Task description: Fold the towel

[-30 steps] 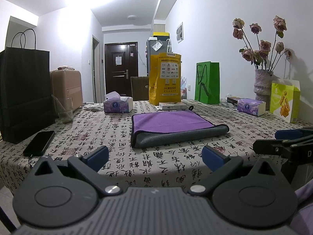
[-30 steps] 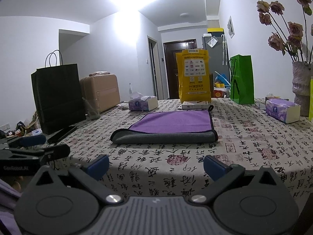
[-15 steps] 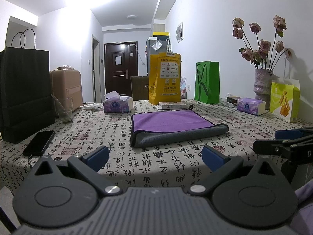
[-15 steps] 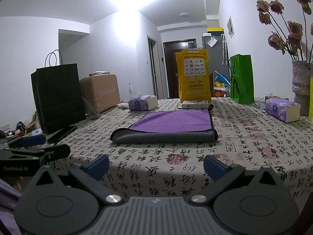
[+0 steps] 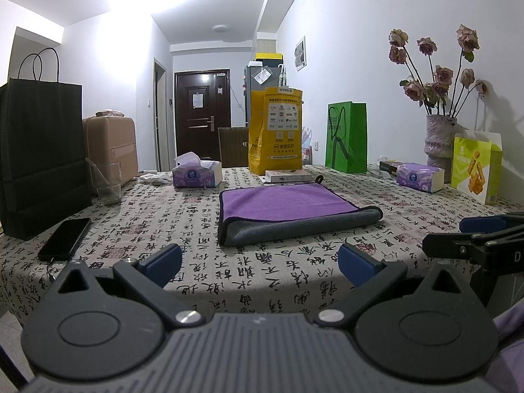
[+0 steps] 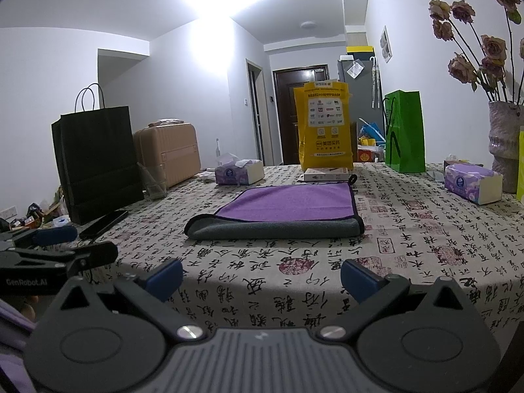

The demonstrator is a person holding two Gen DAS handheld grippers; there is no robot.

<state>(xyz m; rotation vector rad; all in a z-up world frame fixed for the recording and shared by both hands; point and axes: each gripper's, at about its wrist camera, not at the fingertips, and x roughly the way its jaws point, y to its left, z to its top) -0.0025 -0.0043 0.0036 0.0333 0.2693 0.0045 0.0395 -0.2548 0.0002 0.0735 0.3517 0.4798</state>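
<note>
A purple towel (image 5: 285, 201) with a grey underside lies folded flat in the middle of the table; its grey fold faces me. It also shows in the right wrist view (image 6: 288, 201). My left gripper (image 5: 260, 262) is open and empty, held back at the table's near edge, well short of the towel. My right gripper (image 6: 262, 276) is open and empty too, also at the near edge. The right gripper shows from the side in the left wrist view (image 5: 471, 234), and the left gripper in the right wrist view (image 6: 55, 245).
A black phone (image 5: 65, 239), a black paper bag (image 5: 39, 154) and a glass (image 5: 106, 183) stand at the left. Tissue packs (image 5: 196, 175) (image 5: 419, 177), a yellow bag (image 5: 276, 129), a green bag (image 5: 347, 137), a flower vase (image 5: 440, 140) and a snack box (image 5: 476, 167) line the back and right.
</note>
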